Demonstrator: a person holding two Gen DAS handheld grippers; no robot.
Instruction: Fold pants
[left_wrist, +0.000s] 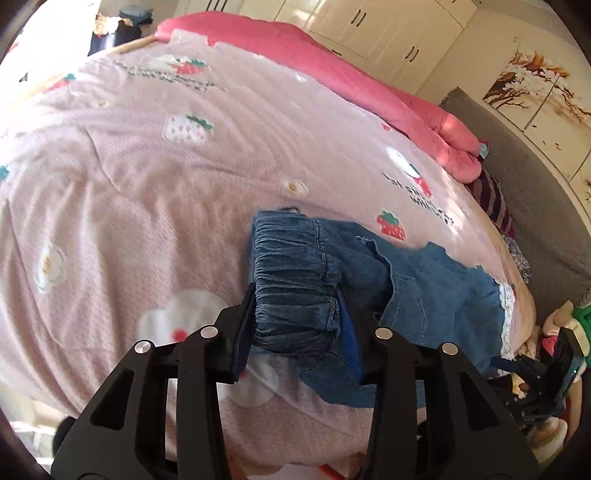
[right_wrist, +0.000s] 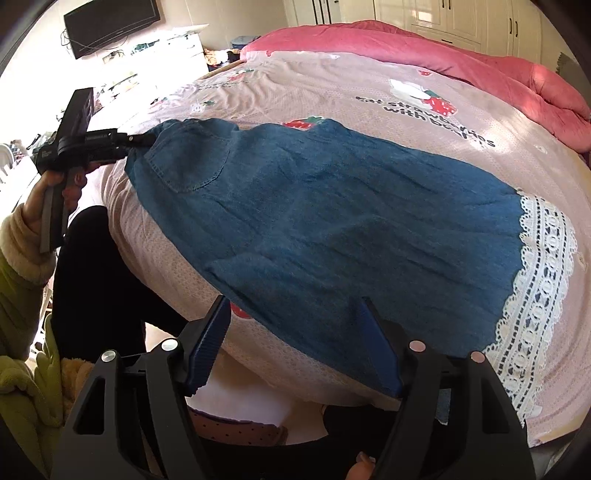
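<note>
pants (right_wrist: 332, 221) waistband sits between left tongs (left_wrist: 295, 332), hem edge between right tongs (right_wrist: 295, 343).

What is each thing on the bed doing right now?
Denim pants: lying spread flat, not yet folded, lace hem at one end.
Left gripper: shut on the gathered waistband.
Right gripper: open, fingers either side of the pants' near edge.
Pink quilt: bunched along the far side.
Strawberry bedsheet: spread out, slightly wrinkled.

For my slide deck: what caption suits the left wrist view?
Left gripper fingers clamp the denim pants waistband on a strawberry-print bedspread.
</note>
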